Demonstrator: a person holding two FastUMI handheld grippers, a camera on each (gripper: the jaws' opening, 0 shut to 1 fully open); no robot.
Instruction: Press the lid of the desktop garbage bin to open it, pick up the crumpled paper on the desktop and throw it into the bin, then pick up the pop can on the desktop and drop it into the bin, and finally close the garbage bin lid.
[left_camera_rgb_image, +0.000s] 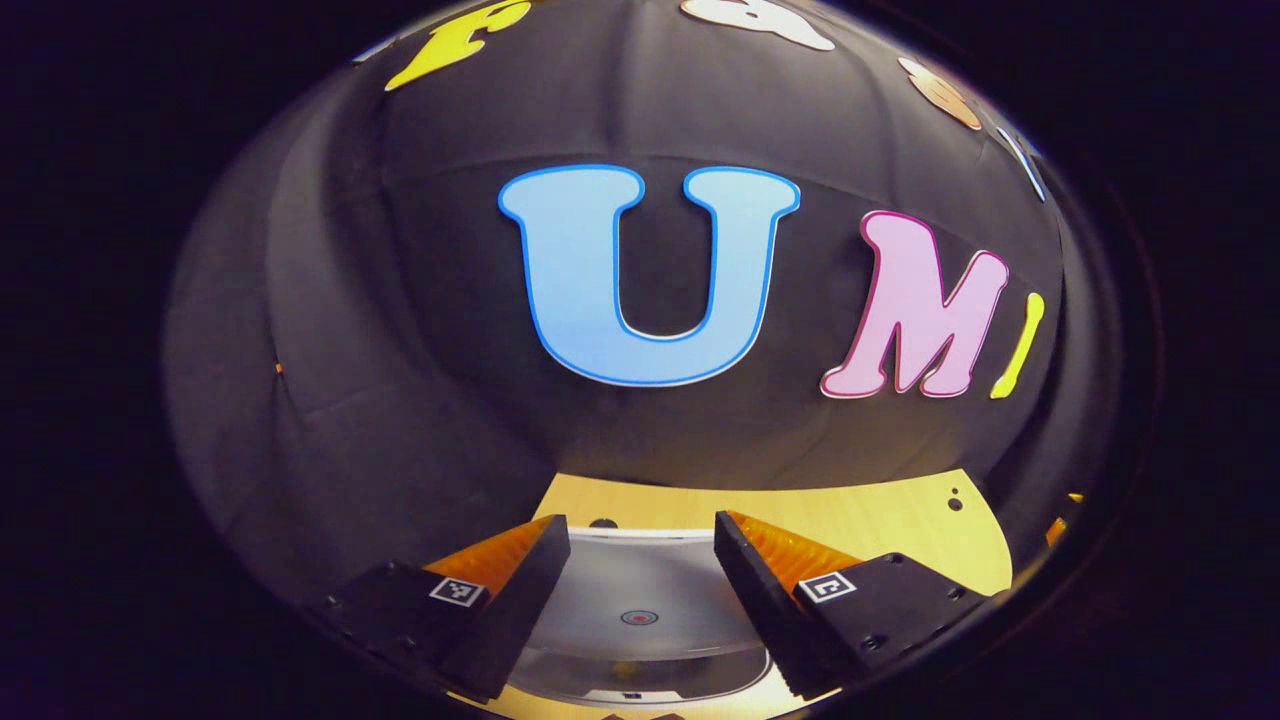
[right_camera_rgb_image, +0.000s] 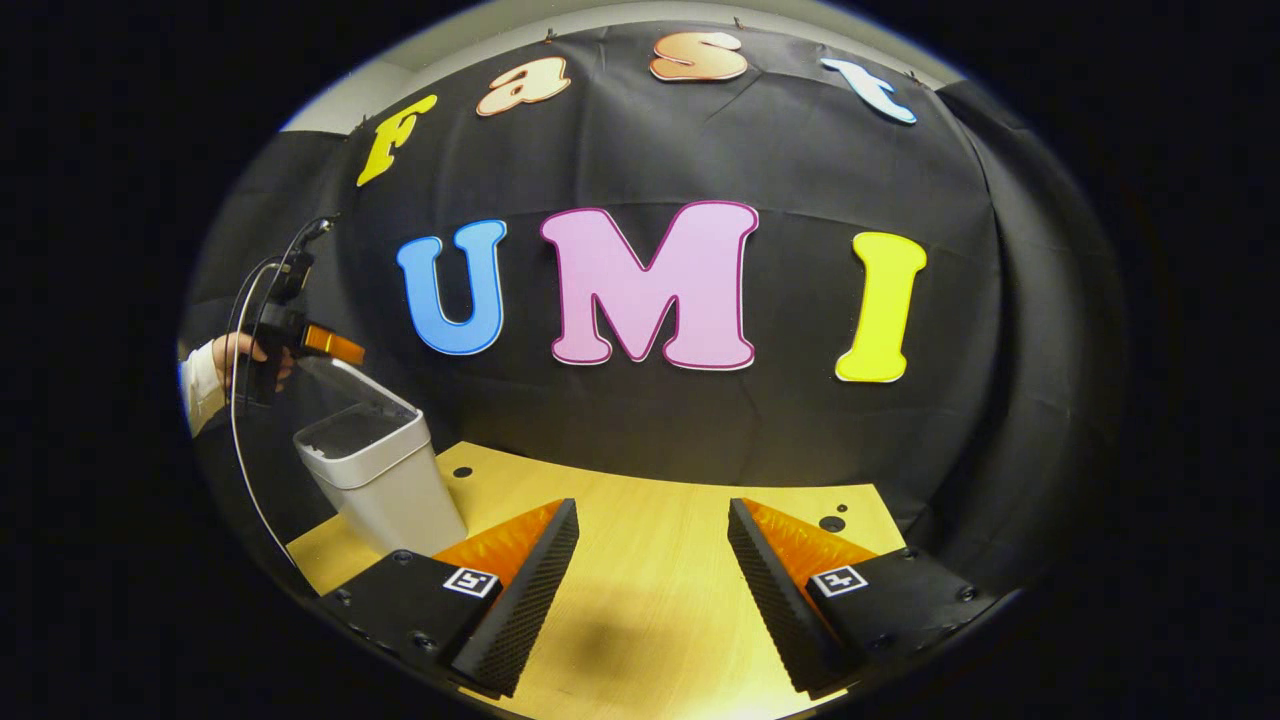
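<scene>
In the right gripper view the grey desktop bin (right_camera_rgb_image: 385, 480) stands at the table's left side, top open and its translucent lid (right_camera_rgb_image: 345, 378) tilted up at the back. A hand (right_camera_rgb_image: 232, 352) holds my left gripper (right_camera_rgb_image: 325, 343) just above that lid. In the left gripper view the lid (left_camera_rgb_image: 640, 590), marked with a small red dot, lies close below and between the spread fingers of my left gripper (left_camera_rgb_image: 642, 525), which is open and holds nothing. My right gripper (right_camera_rgb_image: 652, 508) hovers open over bare wood to the right of the bin, nothing between its fingers.
The wooden table (right_camera_rgb_image: 650, 600) stretches ahead of the right gripper, with a few small dark holes (right_camera_rgb_image: 830, 522) near its back edge. Black cloth wall closes the booth behind the table. A cable (right_camera_rgb_image: 245, 440) hangs from the left gripper beside the bin.
</scene>
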